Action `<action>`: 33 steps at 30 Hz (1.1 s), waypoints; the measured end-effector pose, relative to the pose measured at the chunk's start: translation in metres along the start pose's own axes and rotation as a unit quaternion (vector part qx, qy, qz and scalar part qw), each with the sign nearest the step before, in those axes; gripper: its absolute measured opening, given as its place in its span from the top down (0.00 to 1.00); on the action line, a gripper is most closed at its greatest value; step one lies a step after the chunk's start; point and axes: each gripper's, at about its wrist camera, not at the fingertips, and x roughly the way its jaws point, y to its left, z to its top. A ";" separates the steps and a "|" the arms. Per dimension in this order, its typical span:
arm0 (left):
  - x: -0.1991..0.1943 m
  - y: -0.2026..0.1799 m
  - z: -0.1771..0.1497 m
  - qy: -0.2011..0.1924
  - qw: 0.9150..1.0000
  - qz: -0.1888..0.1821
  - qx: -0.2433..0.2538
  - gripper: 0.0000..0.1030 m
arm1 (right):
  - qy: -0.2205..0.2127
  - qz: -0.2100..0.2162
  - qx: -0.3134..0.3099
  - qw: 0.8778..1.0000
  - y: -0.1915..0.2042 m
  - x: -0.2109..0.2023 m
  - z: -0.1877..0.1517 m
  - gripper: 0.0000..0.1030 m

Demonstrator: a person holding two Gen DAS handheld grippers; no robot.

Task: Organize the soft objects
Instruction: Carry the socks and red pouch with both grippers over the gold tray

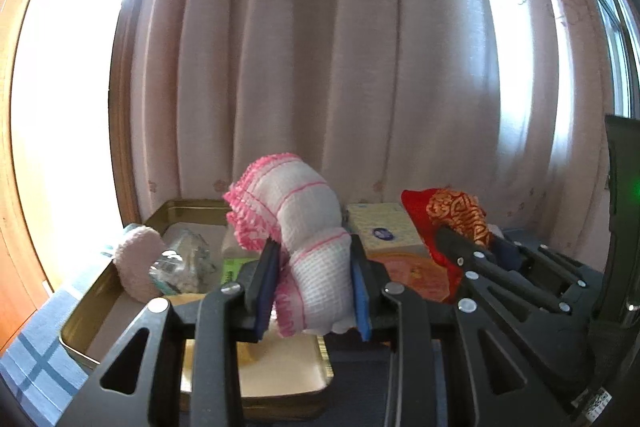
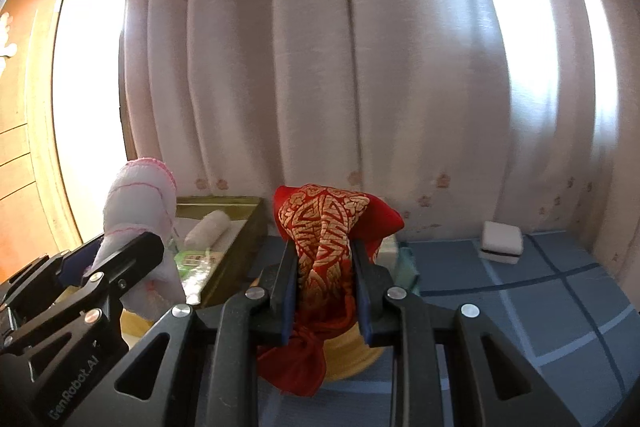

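Note:
My left gripper (image 1: 314,259) is shut on a white cloth with pink frilled edges (image 1: 304,219), held bunched above a gold tin tray (image 1: 80,323). The cloth also shows at the left of the right wrist view (image 2: 136,203). My right gripper (image 2: 324,263) is shut on a red cloth with a gold pattern (image 2: 324,227), held up over a yellow round object (image 2: 352,351). The red cloth shows at the right of the left wrist view (image 1: 448,215), with the right gripper's fingers (image 1: 468,247) on it. The two grippers are side by side.
The tray holds a pink knitted pad (image 1: 136,263), a crumpled clear plastic item (image 1: 184,263) and a white roll (image 2: 208,227). A yellow tissue box (image 1: 380,227) sits behind. A white box (image 2: 502,237) lies on the blue checked tablecloth (image 2: 540,299). A pink curtain (image 1: 340,67) hangs close behind.

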 end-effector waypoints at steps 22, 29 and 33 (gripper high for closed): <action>0.006 0.068 0.015 0.010 0.998 0.060 0.013 0.70 | 0.018 0.051 0.003 0.999 0.042 0.032 0.018 0.74; 0.026 0.083 0.034 0.040 0.995 0.081 0.035 0.70 | 0.033 0.072 0.010 0.997 0.067 0.055 0.053 0.74; 0.045 0.085 0.042 0.070 0.993 0.084 0.047 0.70 | 0.050 0.075 0.002 0.996 0.083 0.077 0.066 0.74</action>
